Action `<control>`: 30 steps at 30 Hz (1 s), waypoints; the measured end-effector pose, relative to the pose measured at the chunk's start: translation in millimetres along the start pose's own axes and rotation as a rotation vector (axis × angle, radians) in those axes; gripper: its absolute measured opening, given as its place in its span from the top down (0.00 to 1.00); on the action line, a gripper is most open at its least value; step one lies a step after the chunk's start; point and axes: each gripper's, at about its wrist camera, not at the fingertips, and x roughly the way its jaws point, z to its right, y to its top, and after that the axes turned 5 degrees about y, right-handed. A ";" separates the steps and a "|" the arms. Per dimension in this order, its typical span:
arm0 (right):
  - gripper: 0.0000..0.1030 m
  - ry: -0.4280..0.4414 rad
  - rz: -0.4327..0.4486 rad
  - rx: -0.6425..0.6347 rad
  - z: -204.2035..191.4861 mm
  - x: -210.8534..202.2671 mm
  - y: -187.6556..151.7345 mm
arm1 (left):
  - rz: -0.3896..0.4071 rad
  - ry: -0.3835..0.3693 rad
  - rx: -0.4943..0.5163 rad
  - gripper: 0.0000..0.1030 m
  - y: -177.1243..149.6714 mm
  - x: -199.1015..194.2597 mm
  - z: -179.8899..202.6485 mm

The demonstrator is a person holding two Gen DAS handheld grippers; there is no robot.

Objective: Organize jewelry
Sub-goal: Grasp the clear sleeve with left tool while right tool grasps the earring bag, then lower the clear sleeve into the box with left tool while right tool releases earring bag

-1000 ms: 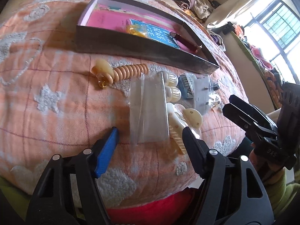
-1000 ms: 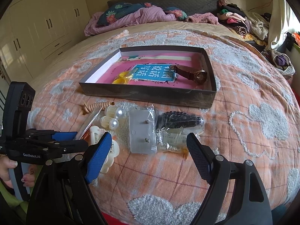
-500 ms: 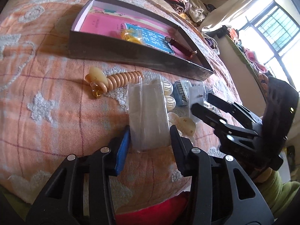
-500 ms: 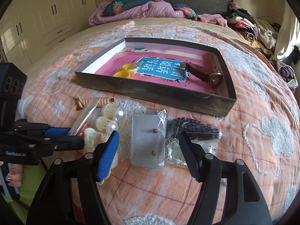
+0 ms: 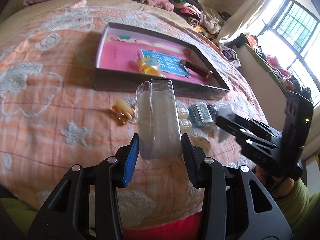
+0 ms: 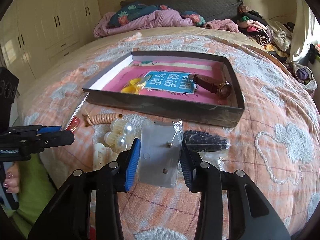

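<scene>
This is a bedroom in a home. A wide bed fills the middle of both views, spread with an orange blanket (image 6: 270, 120) patterned in pale tufted hearts and stars. At the top of the right wrist view stands a dark quilted headboard (image 6: 200, 6), with a crumpled purple duvet (image 6: 152, 20) and a floral pillow (image 6: 130, 12) below it. Cream fitted wardrobes (image 6: 50, 24) with dark handles line the upper left. Loose clothes (image 6: 260, 30) are heaped at the upper right. In the left wrist view a barred window (image 5: 296, 26) glares at the upper right beside a pale curtain (image 5: 250, 12); what lies below it looks like more piled clothing, though overexposure blurs it.
</scene>
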 end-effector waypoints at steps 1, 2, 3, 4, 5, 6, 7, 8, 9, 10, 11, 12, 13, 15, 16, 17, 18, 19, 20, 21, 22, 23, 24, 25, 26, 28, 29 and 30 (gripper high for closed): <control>0.64 0.002 0.007 0.004 0.5 -3.1 0.8 | 0.008 0.007 -0.002 0.67 1.3 -1.4 0.1; 0.64 0.003 0.018 0.010 0.8 -6.4 1.9 | 0.017 0.014 -0.003 0.67 2.6 -3.3 -1.2; 0.64 0.007 0.028 0.015 1.4 -9.5 3.0 | 0.024 0.019 -0.006 0.67 3.8 -5.1 -2.6; 0.64 0.013 0.037 0.021 2.4 -12.3 4.4 | 0.031 0.023 -0.009 0.67 5.0 -6.9 -4.1; 0.64 0.016 0.045 0.025 2.8 -15.0 5.2 | 0.035 0.027 -0.009 0.67 5.3 -8.6 -5.3; 0.64 0.015 0.055 0.029 3.7 -17.4 6.6 | 0.039 0.033 -0.008 0.67 7.3 -8.8 -5.1; 0.64 0.015 0.063 0.032 4.3 -19.6 7.5 | 0.046 0.040 -0.011 0.67 9.5 -9.7 -6.4; 0.64 0.017 0.068 0.035 4.7 -21.3 8.0 | 0.051 0.041 -0.015 0.67 11.2 -10.7 -7.6; 0.64 0.018 0.075 0.039 5.9 -23.1 9.5 | 0.055 0.042 -0.020 0.67 13.3 -11.1 -8.9; 0.64 0.016 0.081 0.041 6.5 -24.3 10.4 | 0.058 0.045 -0.024 0.67 15.2 -11.3 -9.8; 0.64 0.014 0.088 0.043 7.9 -26.0 11.6 | 0.061 0.048 -0.026 0.67 16.6 -11.4 -11.3; 0.64 0.013 0.093 0.047 9.3 -27.2 13.2 | 0.064 0.050 -0.029 0.67 18.6 -11.6 -12.1; 0.64 0.014 0.099 0.051 10.5 -28.1 15.0 | 0.067 0.051 -0.030 0.67 19.9 -12.4 -12.7; 0.64 0.011 0.109 0.057 13.2 -29.9 18.5 | 0.080 0.057 -0.033 0.67 25.1 -13.1 -14.0; 0.64 0.010 0.113 0.059 14.4 -30.4 20.0 | 0.084 0.057 -0.034 0.67 26.6 -13.8 -15.1; 0.64 0.008 0.118 0.061 15.9 -30.8 21.9 | 0.087 0.059 -0.033 0.67 28.4 -13.8 -15.4; 0.64 0.006 0.123 0.063 17.0 -31.1 23.6 | 0.092 0.062 -0.034 0.67 31.3 -13.9 -15.8; 0.64 0.006 0.129 0.067 18.5 -31.9 26.1 | 0.095 0.063 -0.033 0.67 32.1 -13.9 -16.1; 0.64 0.005 0.133 0.068 19.4 -32.1 27.7 | 0.100 0.062 -0.033 0.67 35.0 -14.3 -16.3; 0.64 0.001 0.141 0.070 20.8 -32.9 30.5 | 0.106 0.065 -0.032 0.67 37.4 -14.5 -16.3; 0.64 -0.001 0.146 0.072 21.9 -33.6 32.3 | 0.109 0.067 -0.031 0.67 39.4 -14.6 -16.6; 0.64 -0.001 0.151 0.074 22.9 -34.0 34.8 | 0.116 0.071 -0.029 0.67 42.6 -14.8 -16.4; 0.64 -0.003 0.159 0.074 23.8 -35.0 37.8 | 0.120 0.075 -0.027 0.67 44.6 -14.7 -16.1; 0.64 -0.005 0.166 0.074 24.4 -36.3 40.2 | 0.122 0.077 -0.027 0.67 46.3 -14.6 -16.0; 0.64 -0.007 0.172 0.074 24.9 -36.8 42.9 | 0.125 0.077 -0.026 0.67 48.7 -14.2 -15.6; 0.64 -0.008 0.185 0.076 26.0 -38.2 48.2 | 0.127 0.083 -0.024 0.67 53.2 -12.6 -14.6; 0.64 -0.009 0.190 0.077 27.2 -38.4 51.0 | 0.129 0.081 -0.022 0.67 54.1 -12.2 -14.5; 0.64 -0.009 0.195 0.077 28.4 -39.2 53.3 | 0.130 0.082 -0.021 0.67 56.2 -11.5 -13.8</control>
